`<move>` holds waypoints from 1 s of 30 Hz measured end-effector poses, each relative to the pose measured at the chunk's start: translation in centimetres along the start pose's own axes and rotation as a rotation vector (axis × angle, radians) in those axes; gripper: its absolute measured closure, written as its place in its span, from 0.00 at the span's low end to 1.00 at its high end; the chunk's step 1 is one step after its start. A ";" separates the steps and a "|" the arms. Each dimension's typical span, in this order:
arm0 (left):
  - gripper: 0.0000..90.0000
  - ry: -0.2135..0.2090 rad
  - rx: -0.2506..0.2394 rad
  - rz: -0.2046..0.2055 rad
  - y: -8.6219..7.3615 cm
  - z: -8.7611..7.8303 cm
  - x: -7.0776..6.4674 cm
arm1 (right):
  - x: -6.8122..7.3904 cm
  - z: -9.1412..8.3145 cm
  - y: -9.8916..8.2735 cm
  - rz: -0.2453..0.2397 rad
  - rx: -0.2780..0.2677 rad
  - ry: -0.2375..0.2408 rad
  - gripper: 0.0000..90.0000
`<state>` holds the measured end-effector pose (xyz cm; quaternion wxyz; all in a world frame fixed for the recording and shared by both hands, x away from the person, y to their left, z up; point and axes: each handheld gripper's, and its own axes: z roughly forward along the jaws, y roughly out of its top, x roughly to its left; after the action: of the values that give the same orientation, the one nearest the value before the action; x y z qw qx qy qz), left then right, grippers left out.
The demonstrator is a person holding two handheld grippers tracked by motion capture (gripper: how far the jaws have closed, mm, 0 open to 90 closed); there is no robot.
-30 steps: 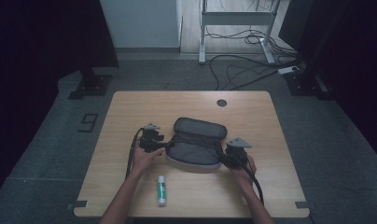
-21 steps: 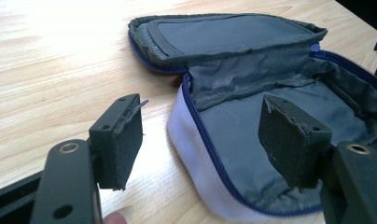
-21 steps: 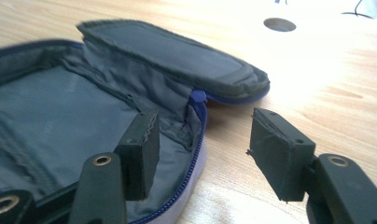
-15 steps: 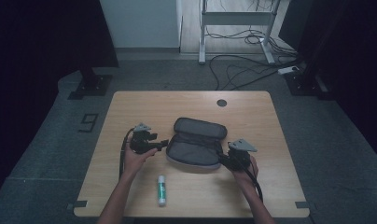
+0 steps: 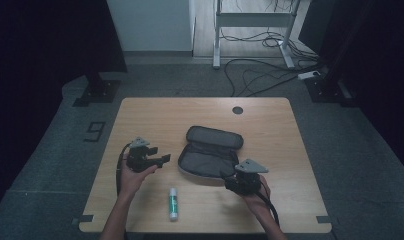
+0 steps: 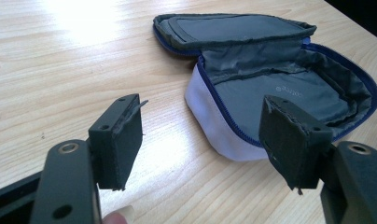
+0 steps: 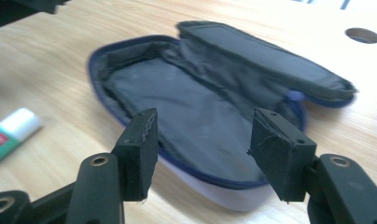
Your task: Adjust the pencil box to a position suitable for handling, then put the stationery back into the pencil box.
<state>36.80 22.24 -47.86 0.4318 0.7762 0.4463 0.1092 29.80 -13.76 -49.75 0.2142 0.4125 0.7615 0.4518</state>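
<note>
An open pencil case lies in the middle of the wooden table. It has a grey lining, a blue zip and a pale outside, and its lid is folded back. My left gripper hovers to its left, open, with nothing between the jaws. In the left gripper view the left gripper points at the pencil case. My right gripper is at the case's near right corner, open and empty. In the right gripper view the right gripper stands just above the pencil case rim. A glue stick lies near the front edge.
A round cable hole sits at the table's far edge. The glue stick lies to the left in the right gripper view. Beyond the table, cables trail on the floor by a desk frame.
Both grippers have drawn back from the pencil case: the left one moved left, the right one toward the front edge. The case stays open where it was.
</note>
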 end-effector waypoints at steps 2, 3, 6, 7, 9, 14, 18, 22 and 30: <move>0.34 0.000 0.000 -0.007 -0.2 -0.1 0.2 | 0.3 0.1 0.0 -0.005 0.002 0.009 0.46; 0.34 -0.003 0.006 -0.011 -0.3 -0.1 0.3 | 1.0 0.3 -0.1 -0.020 0.007 0.027 0.46; 0.34 -0.004 0.019 -0.038 -0.5 0.1 0.7 | 1.7 0.5 -0.2 -0.027 0.015 0.049 0.45; 0.34 -0.004 0.019 -0.038 -0.5 0.1 0.7 | 1.9 0.6 -0.2 -0.029 0.017 0.060 0.45; 0.35 -0.003 0.030 -0.055 -0.7 0.2 1.1 | 2.1 0.7 -0.3 -0.028 0.018 0.067 0.46; 0.35 0.002 0.033 -0.086 -0.9 0.2 1.7 | 3.0 0.7 -0.3 -0.027 0.010 0.096 0.46; 0.35 0.002 0.025 -0.084 -0.9 0.1 1.7 | 3.8 0.6 -0.2 -0.034 0.006 0.123 0.47; 0.35 -0.007 0.027 -0.091 -0.9 0.3 1.8 | 4.7 0.7 -0.1 -0.035 0.004 0.146 0.47; 0.35 -0.025 0.025 -0.100 -1.4 0.4 2.0 | 7.0 1.2 0.2 -0.060 0.016 0.197 0.47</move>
<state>37.30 23.87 -49.62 0.4322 0.7597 0.4805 0.0723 26.76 -7.40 -49.84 0.1484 0.3447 0.7945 0.4775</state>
